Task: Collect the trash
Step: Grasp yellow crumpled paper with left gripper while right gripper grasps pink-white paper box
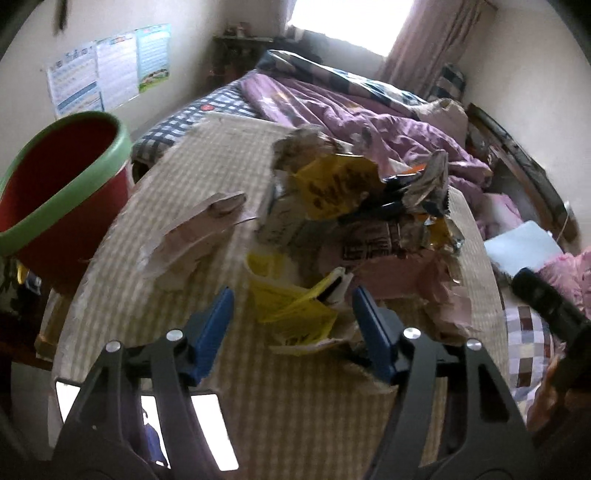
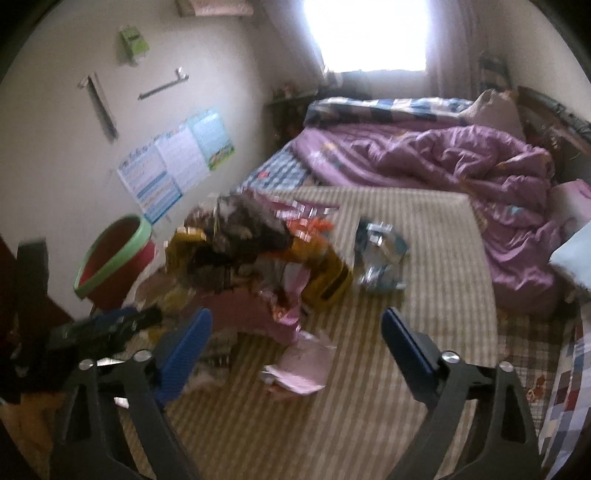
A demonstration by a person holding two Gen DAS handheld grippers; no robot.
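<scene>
Where the striped mat [image 1: 207, 158] ends, a red bin [image 1: 62, 184] by the wall. Left tool [image 1: 291, 295] half open around yellow wrapper [image 1: 291, 306], not pinching; right tool [image 2: 295, 325] wide, trash pile [image 2: 258, 254] just ahead.

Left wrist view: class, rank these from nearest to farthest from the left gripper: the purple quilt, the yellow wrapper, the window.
1. yellow wrapper, lying between the left gripper fingers
2. purple quilt, on the bed beyond the trash pile
3. window, top, on the far wall
</scene>
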